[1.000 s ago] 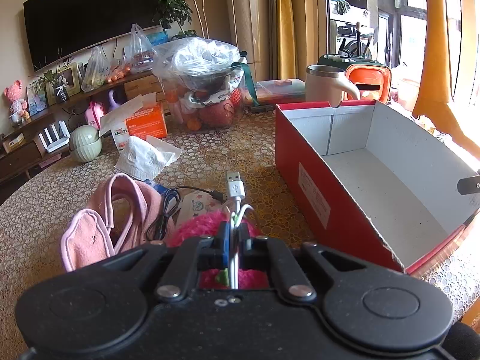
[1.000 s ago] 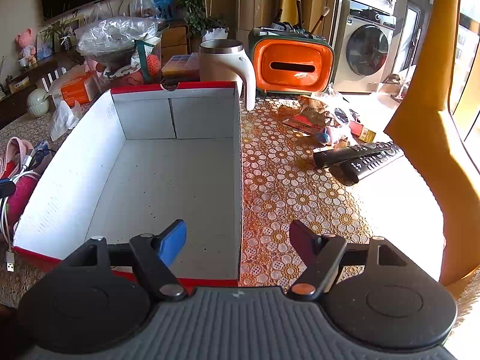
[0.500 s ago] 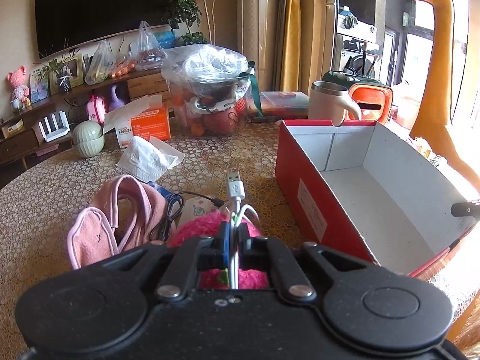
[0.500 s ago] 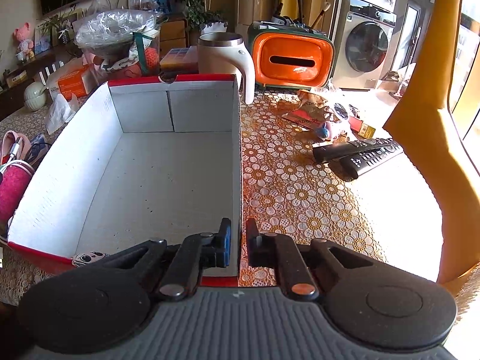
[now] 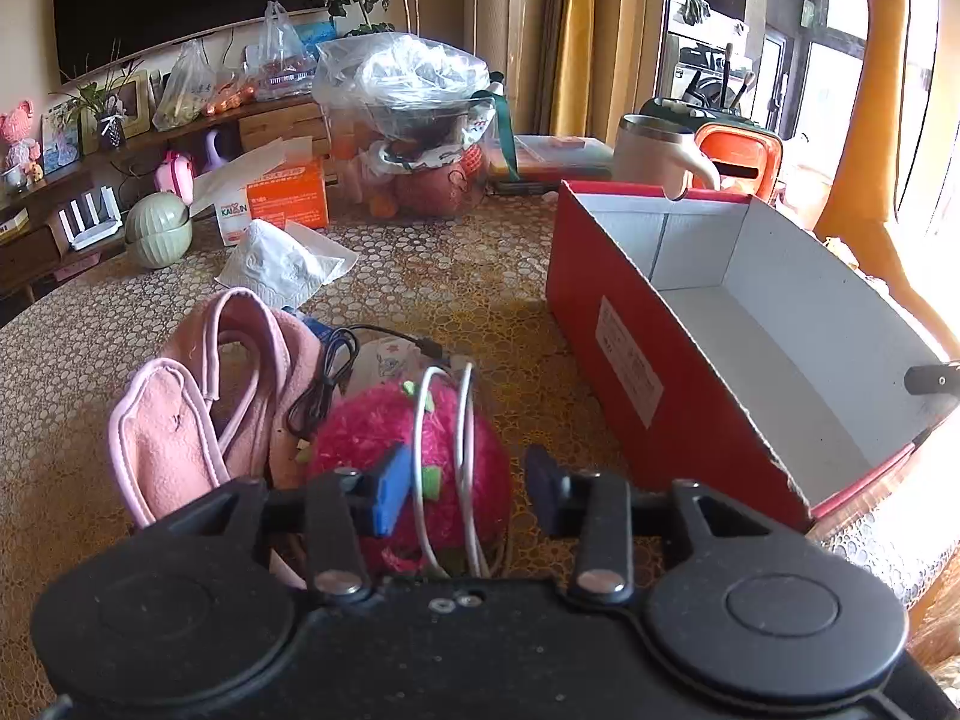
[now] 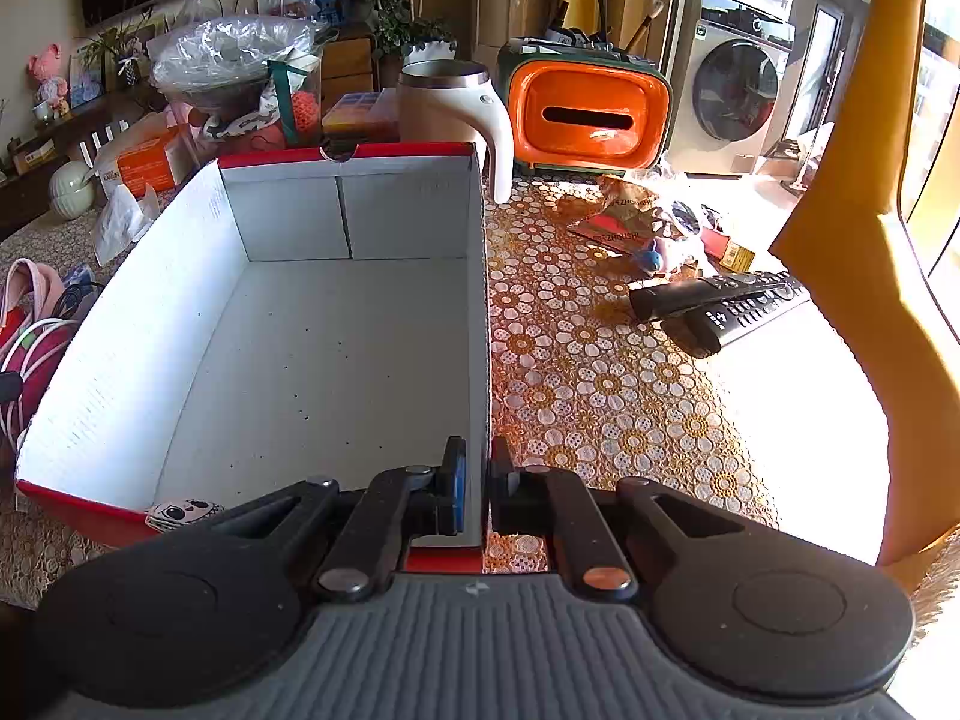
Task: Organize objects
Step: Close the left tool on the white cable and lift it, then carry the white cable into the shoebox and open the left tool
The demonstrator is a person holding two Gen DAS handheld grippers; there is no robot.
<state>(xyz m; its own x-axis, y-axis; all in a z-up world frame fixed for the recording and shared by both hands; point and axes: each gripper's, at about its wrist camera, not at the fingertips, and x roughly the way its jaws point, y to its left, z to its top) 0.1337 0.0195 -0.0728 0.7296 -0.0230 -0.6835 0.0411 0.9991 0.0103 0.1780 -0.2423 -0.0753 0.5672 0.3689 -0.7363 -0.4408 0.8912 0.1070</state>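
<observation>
Our left gripper (image 5: 462, 483) stands part open, its jaws having just been opening; the thin white charging cable (image 5: 465, 438) runs between them, but neither pad presses on it, so we hold nothing there. The cable is draped in loops over the fuzzy magenta plush ball (image 5: 414, 456), which sits on the lace-covered desk (image 5: 450, 276) just left of the red cardboard box with white inside (image 5: 606, 324). Our right gripper (image 6: 477, 486) is closed down on the box's right wall at the near corner, one pad inside and one outside.

We judge the cable light, limp and slippery: it will sag and slide out of a loose pinch, so we would take both strands of a loop together, near the top of the ball, where they lie close. Its loops run near to far over the ball, so its long axis points away from us; its ends are hidden. The ball looks soft and light and will squash under the pads; a grip across its middle should do. The box is stiff but thin-walled and looks empty, so it may skid or flex; the pinch at the corner seems meant to steady it. Its long axis runs near to far, open side up.

A pink fabric pouch (image 5: 198, 396) and a black cord (image 5: 327, 372) lie just left of the ball.
</observation>
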